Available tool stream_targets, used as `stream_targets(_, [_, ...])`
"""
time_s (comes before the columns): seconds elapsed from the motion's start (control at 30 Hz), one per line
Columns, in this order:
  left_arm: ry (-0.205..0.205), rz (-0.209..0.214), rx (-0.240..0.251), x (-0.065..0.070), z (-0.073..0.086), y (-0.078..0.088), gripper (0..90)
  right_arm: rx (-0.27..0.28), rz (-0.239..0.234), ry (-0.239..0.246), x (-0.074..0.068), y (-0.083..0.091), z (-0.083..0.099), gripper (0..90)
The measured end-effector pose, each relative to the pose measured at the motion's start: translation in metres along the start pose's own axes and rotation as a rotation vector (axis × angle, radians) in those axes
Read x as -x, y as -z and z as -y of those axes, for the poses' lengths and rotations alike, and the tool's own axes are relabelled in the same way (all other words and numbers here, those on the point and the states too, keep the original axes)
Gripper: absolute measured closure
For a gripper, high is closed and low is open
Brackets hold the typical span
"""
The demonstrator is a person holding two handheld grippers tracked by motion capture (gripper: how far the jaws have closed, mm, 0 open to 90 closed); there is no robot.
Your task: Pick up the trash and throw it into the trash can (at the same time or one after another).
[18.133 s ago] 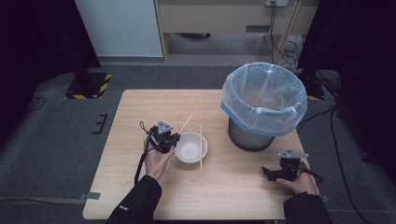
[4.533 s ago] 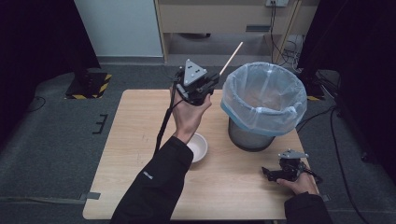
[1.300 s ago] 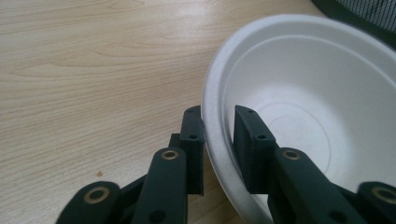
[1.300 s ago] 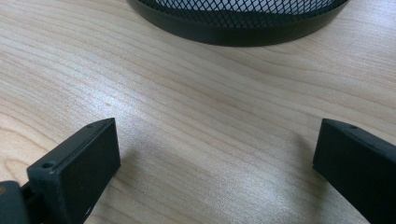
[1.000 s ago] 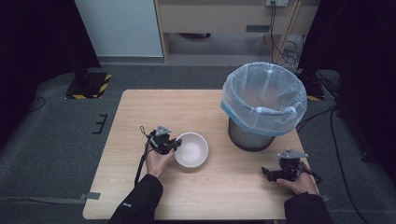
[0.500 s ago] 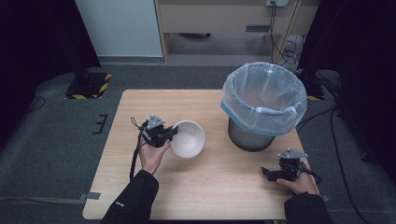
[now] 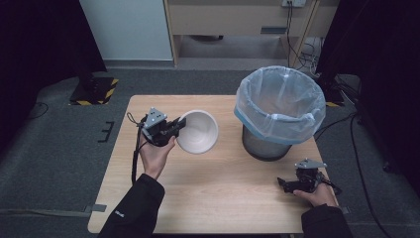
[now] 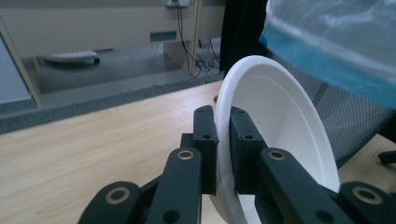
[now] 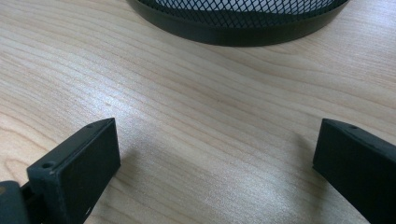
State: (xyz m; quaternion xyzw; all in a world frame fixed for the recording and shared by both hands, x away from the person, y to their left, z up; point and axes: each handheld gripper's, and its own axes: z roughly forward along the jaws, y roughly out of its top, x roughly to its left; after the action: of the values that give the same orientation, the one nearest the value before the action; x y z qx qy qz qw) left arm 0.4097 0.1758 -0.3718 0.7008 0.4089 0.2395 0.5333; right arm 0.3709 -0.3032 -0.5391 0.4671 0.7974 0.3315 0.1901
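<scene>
The bowl's [image 8: 280, 135] lower edge is cut off below the left claw [image 8: 223, 140], which is clamped on its rim – bowl tilted on edge. The right claw [image 9: 215, 163] rests on the table [image 9: 187, 93], jaws apart – the bin [image 9: 243, 18] just ahead.

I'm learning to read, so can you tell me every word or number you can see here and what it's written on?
There are no words or numbers here that can be read.
Sleeve cuff: a tiny pale mark, too small to read.
Yellow-and-black striped plate on the floor: a warning pattern only, no letters.
White foam bowl, bin liner and wooden table: plain, nothing written.
</scene>
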Motion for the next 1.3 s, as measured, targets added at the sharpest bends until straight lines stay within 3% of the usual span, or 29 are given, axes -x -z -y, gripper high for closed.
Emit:
stream_targets(0.53, [-0.040,0.003,0.116,0.013,-0.052,0.012,82.9,0.000,0.000,0.000,0.000,0.000,0.000,0.8])
stream_targets(0.93, [-0.085,0.030,0.188,0.037,-0.103,0.004,82.9,0.000,0.000,0.000,0.000,0.000,0.000,0.8])
stream_targets(1.1, [-0.127,0.034,0.212,0.049,-0.124,-0.004,82.9,0.002,0.000,0.000,0.000,0.000,0.000,0.8])
stream_targets(1.3, [-0.116,0.053,0.233,0.061,-0.140,-0.010,82.8,0.002,0.000,-0.001,0.000,0.000,0.000,0.8])
